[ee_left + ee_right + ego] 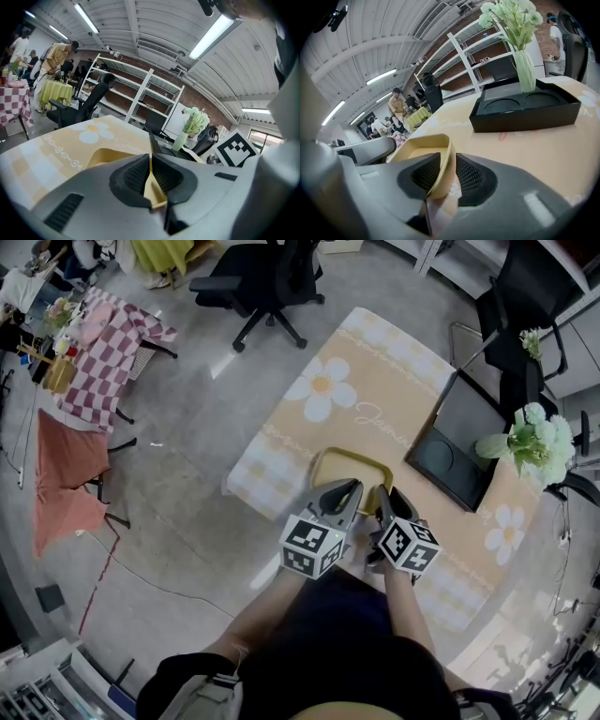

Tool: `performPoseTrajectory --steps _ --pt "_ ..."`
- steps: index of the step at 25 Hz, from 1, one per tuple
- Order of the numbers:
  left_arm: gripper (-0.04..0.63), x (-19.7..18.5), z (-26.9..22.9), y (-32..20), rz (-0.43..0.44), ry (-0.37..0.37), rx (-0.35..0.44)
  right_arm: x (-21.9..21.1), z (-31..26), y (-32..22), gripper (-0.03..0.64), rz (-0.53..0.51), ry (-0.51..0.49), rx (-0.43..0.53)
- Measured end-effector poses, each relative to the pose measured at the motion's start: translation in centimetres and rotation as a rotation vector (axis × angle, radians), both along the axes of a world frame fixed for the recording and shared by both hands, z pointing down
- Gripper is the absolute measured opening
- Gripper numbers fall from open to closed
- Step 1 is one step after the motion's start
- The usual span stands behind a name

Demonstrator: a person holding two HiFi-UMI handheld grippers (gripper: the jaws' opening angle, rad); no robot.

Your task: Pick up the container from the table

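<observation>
At lower centre of the head view, on the flowered table [375, 371], the yellow container [352, 470] is clamped by its lower rim in the closed left gripper [349, 493], while the right gripper [384, 501] is held spread astride the adjoining rim, apparently so that a two-sided lift is prepared.

There are two hand-held grippers [352, 488] [385, 498], one yellow container [351, 467], one black tray [461, 442] and one table [375, 371].

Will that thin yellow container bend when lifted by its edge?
Probably light: the container looks shallow, empty, thin-walled. Its wall looks paper-thin inside the right tool, so it may flex. Pinched at one edge by the left tool, it could sag.
</observation>
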State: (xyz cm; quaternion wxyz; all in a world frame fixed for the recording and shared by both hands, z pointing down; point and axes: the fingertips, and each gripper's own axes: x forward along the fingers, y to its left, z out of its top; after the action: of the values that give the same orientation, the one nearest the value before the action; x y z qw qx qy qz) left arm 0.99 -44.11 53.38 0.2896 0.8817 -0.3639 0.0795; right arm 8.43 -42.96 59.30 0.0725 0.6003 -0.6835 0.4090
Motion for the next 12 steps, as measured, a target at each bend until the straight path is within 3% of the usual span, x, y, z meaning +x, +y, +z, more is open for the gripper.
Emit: performPoseTrajectory --steps 12 --pt "0.025 -0.20 -0.63 0.13 -0.009 -0.009 0.025 0.29 0.14 -0.14 0.046 0.028 0.004 -0.015"
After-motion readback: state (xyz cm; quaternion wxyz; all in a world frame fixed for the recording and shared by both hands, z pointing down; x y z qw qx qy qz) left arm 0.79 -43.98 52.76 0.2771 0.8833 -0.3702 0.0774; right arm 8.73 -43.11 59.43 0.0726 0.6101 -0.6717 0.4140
